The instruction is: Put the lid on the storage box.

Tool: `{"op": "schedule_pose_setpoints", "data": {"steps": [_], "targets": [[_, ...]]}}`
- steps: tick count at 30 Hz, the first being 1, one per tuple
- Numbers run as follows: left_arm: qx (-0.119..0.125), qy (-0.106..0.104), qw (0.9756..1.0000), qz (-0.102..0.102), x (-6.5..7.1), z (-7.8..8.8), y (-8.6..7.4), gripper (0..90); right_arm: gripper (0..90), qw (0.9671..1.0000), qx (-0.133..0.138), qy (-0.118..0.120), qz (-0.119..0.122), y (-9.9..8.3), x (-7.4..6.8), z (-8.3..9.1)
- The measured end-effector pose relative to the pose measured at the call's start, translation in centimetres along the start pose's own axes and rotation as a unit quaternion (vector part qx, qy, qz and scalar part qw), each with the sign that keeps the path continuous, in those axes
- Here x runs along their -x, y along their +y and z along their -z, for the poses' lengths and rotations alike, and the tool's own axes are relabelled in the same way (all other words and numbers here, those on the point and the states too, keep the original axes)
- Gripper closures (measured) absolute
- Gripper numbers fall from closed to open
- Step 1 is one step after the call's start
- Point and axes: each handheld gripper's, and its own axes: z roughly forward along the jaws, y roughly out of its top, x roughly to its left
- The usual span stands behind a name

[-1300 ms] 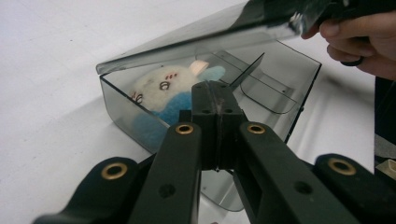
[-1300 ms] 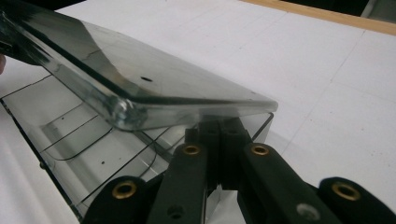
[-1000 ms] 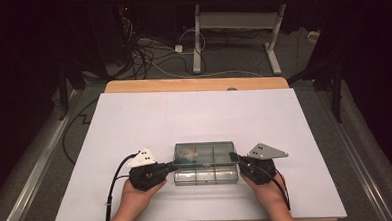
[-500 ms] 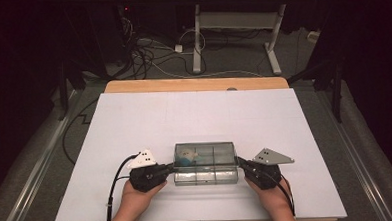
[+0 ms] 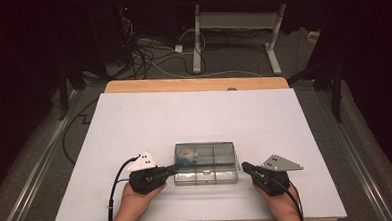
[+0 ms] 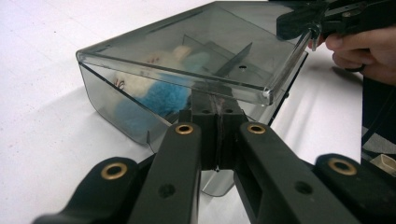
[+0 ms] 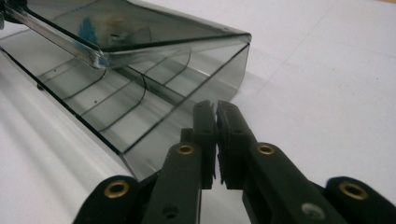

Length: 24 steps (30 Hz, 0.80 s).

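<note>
box (image 5: 205, 163): clear smoky plastic organiser with inner dividers, resting on the white tabletop (image 5: 194, 115) close to the near edge, about midway between the left and right edges.
lid (image 6: 187, 46): hinged, raised a little on the left gripper's side; a gap shows between lid and base in the left gripper view, so the box is not latched.
contents: blue and cream fluffy item (image 6: 154, 91) in the compartment at the box's left end; the other compartments look bare.
left gripper (image 5: 169, 168): jaws clenched together, holding nothing, tips pressed against the left end of the box under the lid's edge.
right gripper (image 5: 246, 166): jaws nearly together with a thin slit between them, grasping nothing, tips just beside the right end wall of the box; contact cannot be told.
hands: one behind each gripper, coming in over the near edge of the tabletop.
step in hand (judged): steadying the box from both ends to work the lid.
method advice: keep the left tips low against the base wall so the box cannot slide toward the left edge; bring the right tips onto the lid's rim, not the base, and push evenly.
risk (judged): the box is light and smooth; a one-sided push could skate it across the tabletop or twist it round.
check: watch the gap under the lid for whether it widens or seats flush.
</note>
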Motion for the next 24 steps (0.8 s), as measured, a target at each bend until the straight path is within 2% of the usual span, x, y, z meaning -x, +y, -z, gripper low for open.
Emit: {"op": "schedule_pose_setpoints", "data": {"steps": [7, 11, 16, 24], "targets": [[-0.005, 0.003, 0.9999, -0.009, 0.2, 0.0, -0.2, 87.3, 78.9, 0.9999, -0.008, -0.009, -0.001, -0.4, 0.1, 0.5], [-0.006, 0.004, 0.9999, -0.010, 0.3, 0.0, -0.4, 87.3, 68.4, 0.9997, -0.018, -0.010, -0.011, -0.6, 0.2, 0.5], [-0.010, 0.006, 0.9999, -0.011, 0.5, 0.2, -0.6, 87.3, 49.5, 0.9993, -0.030, -0.007, -0.022, -1.1, 0.5, 0.7], [-0.010, 0.003, 0.9998, -0.014, 0.9, 0.4, -0.9, 87.3, 16.1, 0.9993, -0.013, -0.004, -0.034, -1.9, 1.1, 1.8]]}}
